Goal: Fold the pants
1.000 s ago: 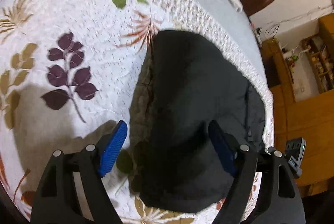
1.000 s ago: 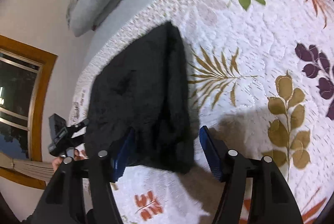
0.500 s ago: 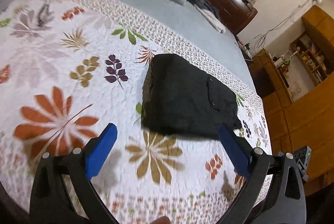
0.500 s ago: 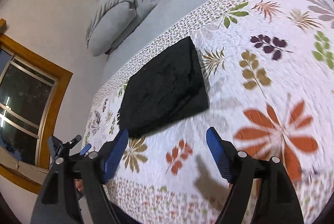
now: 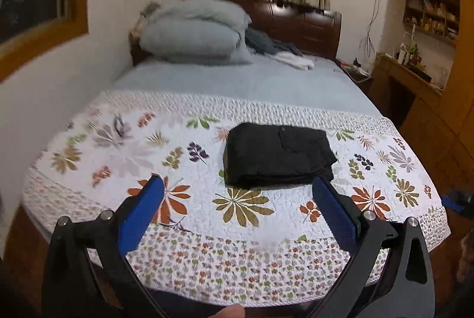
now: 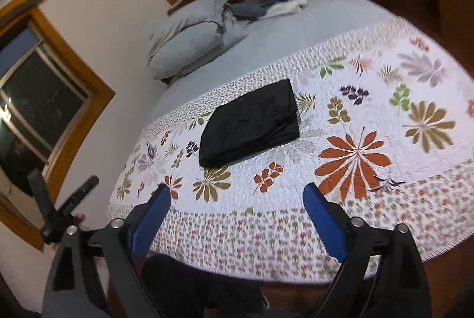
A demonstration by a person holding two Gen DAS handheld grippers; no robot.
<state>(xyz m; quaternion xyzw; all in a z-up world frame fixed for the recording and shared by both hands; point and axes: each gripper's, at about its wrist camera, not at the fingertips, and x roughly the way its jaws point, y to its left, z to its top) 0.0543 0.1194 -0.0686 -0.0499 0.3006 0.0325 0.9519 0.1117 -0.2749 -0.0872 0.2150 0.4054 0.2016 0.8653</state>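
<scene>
The black pants (image 5: 278, 153) lie folded into a flat rectangle on the white floral quilt (image 5: 124, 146) near the foot of the bed. They also show in the right wrist view (image 6: 251, 122). My left gripper (image 5: 237, 196) is open and empty, held back from the bed's foot edge, apart from the pants. My right gripper (image 6: 237, 205) is open and empty, also back over the foot edge, well short of the pants.
Grey pillows (image 5: 195, 30) and loose clothes (image 5: 284, 53) lie at the wooden headboard (image 5: 308, 25). A wall with windows (image 6: 44, 99) runs along the left of the bed. Wooden furniture (image 5: 420, 99) stands to the right. The other gripper (image 6: 56, 214) shows at the lower left.
Both grippers have pulled up and back from the pants to the foot of the bed. The folded pants stay in place on the quilt.
</scene>
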